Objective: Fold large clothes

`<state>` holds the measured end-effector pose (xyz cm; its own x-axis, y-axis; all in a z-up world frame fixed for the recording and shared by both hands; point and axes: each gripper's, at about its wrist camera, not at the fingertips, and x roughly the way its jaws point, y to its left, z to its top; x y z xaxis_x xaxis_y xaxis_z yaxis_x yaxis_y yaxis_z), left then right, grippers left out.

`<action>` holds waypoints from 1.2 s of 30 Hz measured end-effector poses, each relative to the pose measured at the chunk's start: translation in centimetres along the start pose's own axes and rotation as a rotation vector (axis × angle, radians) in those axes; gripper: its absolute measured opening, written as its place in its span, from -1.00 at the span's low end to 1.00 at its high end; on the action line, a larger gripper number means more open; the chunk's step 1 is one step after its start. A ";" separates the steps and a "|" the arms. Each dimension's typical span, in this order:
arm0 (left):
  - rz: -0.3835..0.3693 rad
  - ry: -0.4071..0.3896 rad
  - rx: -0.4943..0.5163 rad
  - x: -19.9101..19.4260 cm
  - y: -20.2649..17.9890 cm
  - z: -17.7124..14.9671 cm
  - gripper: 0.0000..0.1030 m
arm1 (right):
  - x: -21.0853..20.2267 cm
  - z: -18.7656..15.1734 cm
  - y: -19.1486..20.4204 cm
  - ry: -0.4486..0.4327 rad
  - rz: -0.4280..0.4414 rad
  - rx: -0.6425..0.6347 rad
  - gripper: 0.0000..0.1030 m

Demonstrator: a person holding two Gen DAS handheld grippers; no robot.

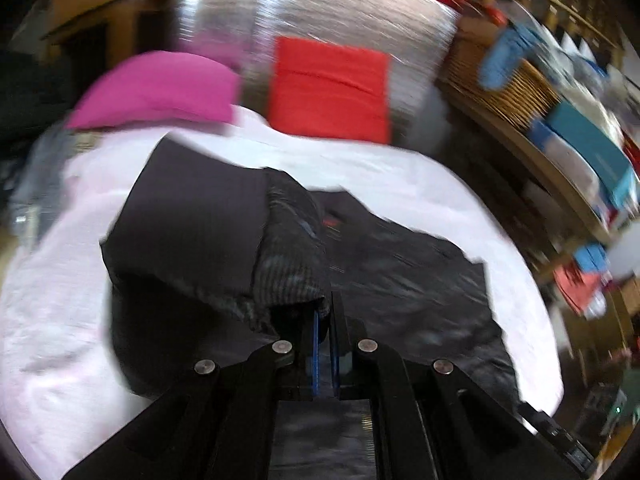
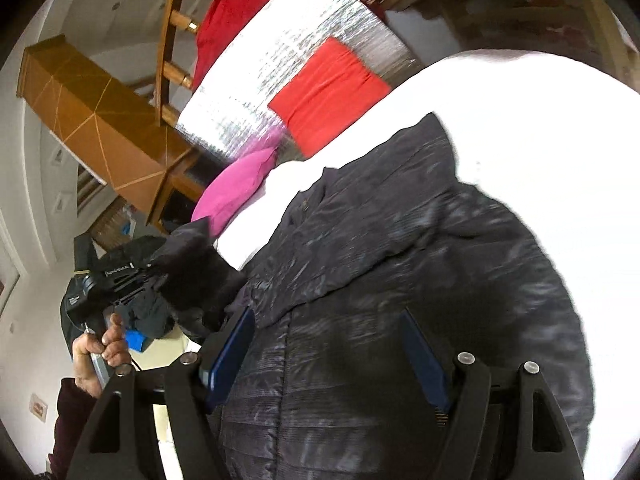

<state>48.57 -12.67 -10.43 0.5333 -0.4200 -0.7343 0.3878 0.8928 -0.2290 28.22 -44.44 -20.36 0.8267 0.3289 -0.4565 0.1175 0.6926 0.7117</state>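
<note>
Dark quilted jacket point(image 2: 400, 280) spread on a white sheet point(image 1: 60, 300). Left gripper point(image 1: 326, 312) pinches its ribbed cuff point(image 1: 288, 248); right gripper point(image 2: 328, 344) spread wide above it. Red cushion point(image 1: 330, 88) at 12 o'clock, pink pillow point(image 1: 160, 90) at 11, wooden shelves point(image 1: 520, 120) at 2.

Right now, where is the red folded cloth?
The red cloth lies at the far end of the white sheet, against the silver mat, right of the pink pillow and beyond the black jacket.
</note>
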 end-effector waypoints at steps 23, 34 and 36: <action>0.107 0.007 -0.296 -1.0 14.4 -7.5 0.31 | 10.9 1.6 9.7 0.229 -0.083 -0.256 0.74; 0.195 0.160 -0.098 3.4 11.6 -9.0 0.19 | 20.5 -0.3 12.1 0.277 -0.399 -0.490 0.73; 0.192 0.160 -0.079 3.4 11.3 -9.5 0.19 | 17.4 2.5 10.0 0.115 -0.377 -0.320 0.72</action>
<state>47.63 -2.43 -21.66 0.4631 -0.2160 -0.8596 0.2279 0.9663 -0.1201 45.18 -33.40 -19.91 0.6914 0.0743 -0.7186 0.2065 0.9329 0.2952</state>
